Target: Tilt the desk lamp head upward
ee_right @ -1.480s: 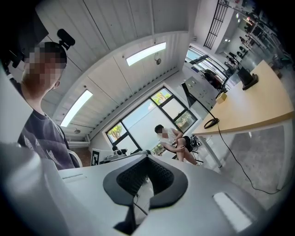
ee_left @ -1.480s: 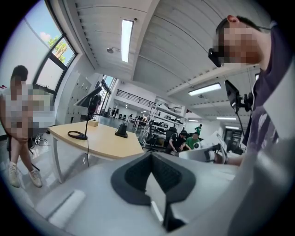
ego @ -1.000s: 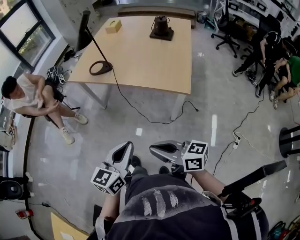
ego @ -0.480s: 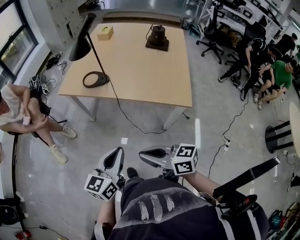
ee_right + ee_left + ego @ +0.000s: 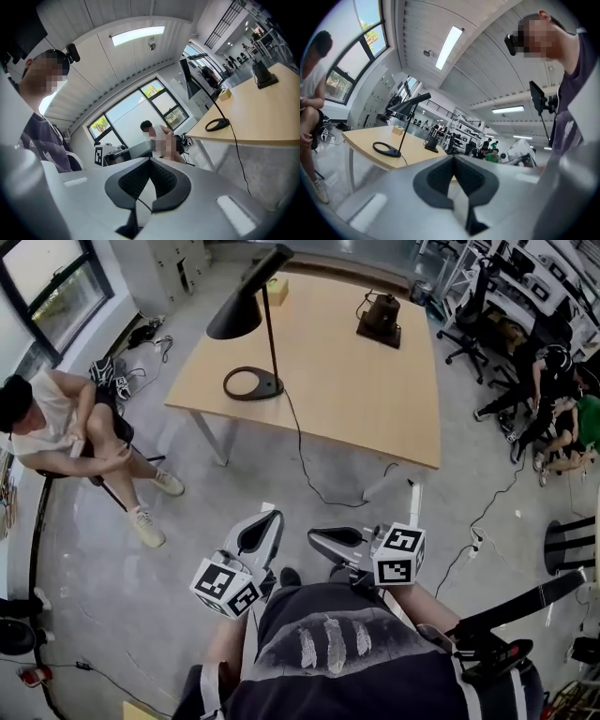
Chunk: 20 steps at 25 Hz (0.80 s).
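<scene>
A black desk lamp stands at the near left corner of the wooden table (image 5: 375, 399). Its ring base (image 5: 251, 383) lies flat and its cone head (image 5: 246, 310) points down. In the left gripper view the ring base (image 5: 387, 149) and the head (image 5: 410, 104) show far ahead. The right gripper view has the ring base (image 5: 217, 124) off to the right. My left gripper (image 5: 269, 519) and right gripper (image 5: 316, 538) are held side by side close to my body, over the floor, well short of the table. Both are shut, with nothing between the jaws.
A person (image 5: 66, 427) sits left of the table. The lamp's cable (image 5: 309, 479) trails over the table edge onto the floor. A black kettle-like object (image 5: 380, 315) and a small yellowish box (image 5: 276, 292) stand farther back. Office chairs and seated people (image 5: 553, 381) are at the right; a black stand (image 5: 506, 601) is beside me.
The table and lamp have shifted right in the head view and look nearer. Both grippers stay shut at my waist and have travelled with me.
</scene>
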### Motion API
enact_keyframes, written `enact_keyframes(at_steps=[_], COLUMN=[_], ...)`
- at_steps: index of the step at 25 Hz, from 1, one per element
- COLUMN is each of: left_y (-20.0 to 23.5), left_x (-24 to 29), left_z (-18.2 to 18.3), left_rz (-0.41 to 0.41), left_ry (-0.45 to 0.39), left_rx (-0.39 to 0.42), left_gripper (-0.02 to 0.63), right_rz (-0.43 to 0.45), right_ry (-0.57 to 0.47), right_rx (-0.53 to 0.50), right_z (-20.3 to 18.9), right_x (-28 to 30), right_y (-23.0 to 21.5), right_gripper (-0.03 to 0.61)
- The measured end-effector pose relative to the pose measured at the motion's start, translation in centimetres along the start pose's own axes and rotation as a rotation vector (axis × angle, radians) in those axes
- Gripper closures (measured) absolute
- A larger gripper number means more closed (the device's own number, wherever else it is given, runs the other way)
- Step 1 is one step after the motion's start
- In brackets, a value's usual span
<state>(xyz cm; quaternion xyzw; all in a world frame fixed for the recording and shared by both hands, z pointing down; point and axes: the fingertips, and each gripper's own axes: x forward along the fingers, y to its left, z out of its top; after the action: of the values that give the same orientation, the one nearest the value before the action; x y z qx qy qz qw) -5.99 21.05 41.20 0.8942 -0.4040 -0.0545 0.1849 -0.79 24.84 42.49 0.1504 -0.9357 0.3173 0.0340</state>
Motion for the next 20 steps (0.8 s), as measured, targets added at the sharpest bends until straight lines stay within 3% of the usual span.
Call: enact_keyframes(at_steps=[10, 20], left_y=[5.0, 7.5], left_x=[0.9, 8.5], left_z=[1.1, 4.5], left_rz=[0.095, 0.141], left_ry=[0.005, 0.039], left_rx=[-0.028, 0.007], left_gripper=[0.611, 0.611], right_rz=[0.071, 0.149], right_ry=[0.060, 0.018], right_rx=[0.007, 0.003], right_z=[2.0, 8.3], right_x=[4.4, 5.1], right_y=[-3.1, -9.8], right_gripper=[0.580, 0.580])
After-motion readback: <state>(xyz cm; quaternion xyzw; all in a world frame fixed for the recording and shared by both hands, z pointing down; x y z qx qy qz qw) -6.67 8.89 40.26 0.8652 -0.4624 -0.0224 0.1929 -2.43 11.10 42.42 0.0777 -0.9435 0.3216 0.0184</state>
